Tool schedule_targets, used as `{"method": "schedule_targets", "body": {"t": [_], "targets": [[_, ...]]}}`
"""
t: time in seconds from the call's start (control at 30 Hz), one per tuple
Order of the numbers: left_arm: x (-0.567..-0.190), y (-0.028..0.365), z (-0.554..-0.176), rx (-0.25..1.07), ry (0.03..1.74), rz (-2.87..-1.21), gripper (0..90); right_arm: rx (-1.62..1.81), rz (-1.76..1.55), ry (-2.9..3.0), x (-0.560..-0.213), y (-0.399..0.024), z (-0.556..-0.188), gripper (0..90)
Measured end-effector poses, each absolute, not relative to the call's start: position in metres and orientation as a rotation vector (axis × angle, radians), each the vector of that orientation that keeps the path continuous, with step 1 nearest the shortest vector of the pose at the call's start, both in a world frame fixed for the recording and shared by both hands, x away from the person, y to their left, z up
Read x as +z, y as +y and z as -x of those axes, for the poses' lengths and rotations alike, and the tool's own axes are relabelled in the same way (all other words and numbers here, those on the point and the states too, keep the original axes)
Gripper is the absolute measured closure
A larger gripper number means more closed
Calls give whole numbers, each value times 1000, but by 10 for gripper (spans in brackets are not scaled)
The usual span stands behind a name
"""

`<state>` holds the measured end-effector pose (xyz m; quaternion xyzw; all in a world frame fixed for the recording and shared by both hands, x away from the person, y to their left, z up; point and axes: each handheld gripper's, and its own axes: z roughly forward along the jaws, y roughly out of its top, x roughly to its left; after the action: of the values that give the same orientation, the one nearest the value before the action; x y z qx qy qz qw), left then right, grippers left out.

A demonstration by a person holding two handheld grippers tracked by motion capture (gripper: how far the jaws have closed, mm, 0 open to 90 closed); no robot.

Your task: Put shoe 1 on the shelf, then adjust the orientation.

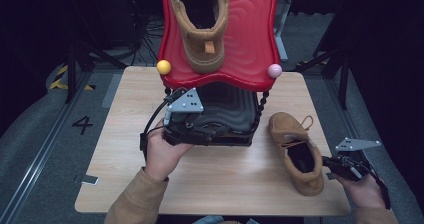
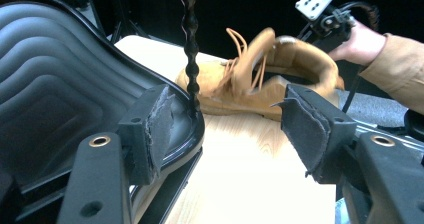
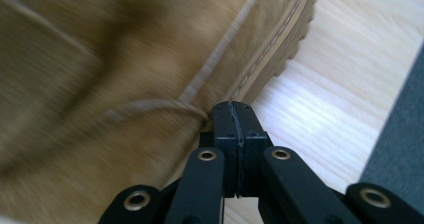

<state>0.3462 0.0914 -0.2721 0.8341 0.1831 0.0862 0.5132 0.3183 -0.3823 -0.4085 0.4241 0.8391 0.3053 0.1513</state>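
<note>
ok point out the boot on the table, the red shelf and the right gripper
boot on the table (image 1: 300,156), high view, on its tan outer side beside the opening
red shelf (image 1: 250,44), high view, on its bare ribbed top right of the other boot
right gripper (image 3: 235,115), right gripper view, at the tips of its closed jaws

A tan boot (image 1: 296,151) lies on the table (image 1: 125,149) near its right edge, toe pointing toward the far side. The right gripper (image 1: 334,163) sits at the boot's heel. The left gripper (image 1: 192,129) rests against the black lower shelf (image 1: 232,111) of a rack, whose red top tray (image 1: 250,39) carries a second boot (image 1: 200,26).
</note>
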Motion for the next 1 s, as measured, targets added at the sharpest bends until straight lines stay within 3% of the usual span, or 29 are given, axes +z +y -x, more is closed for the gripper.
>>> {"method": "schedule_targets", "body": {"t": [0.2,0.53,0.87,1.0], "targets": [[-274,88,-347,203,429,-2019,373,970,-1344,2389,-432,-412,-325,900],[-274,90,-346,199,439,-2015,374,999,-1304,2375,-426,-411,-322,900],[-277,90,-347,194,452,-2027,373,1106,-1234,2274,-390,-423,-307,890],[-278,89,-347,196,454,-2034,373,1173,-1191,2241,-369,-427,-299,804]]}}
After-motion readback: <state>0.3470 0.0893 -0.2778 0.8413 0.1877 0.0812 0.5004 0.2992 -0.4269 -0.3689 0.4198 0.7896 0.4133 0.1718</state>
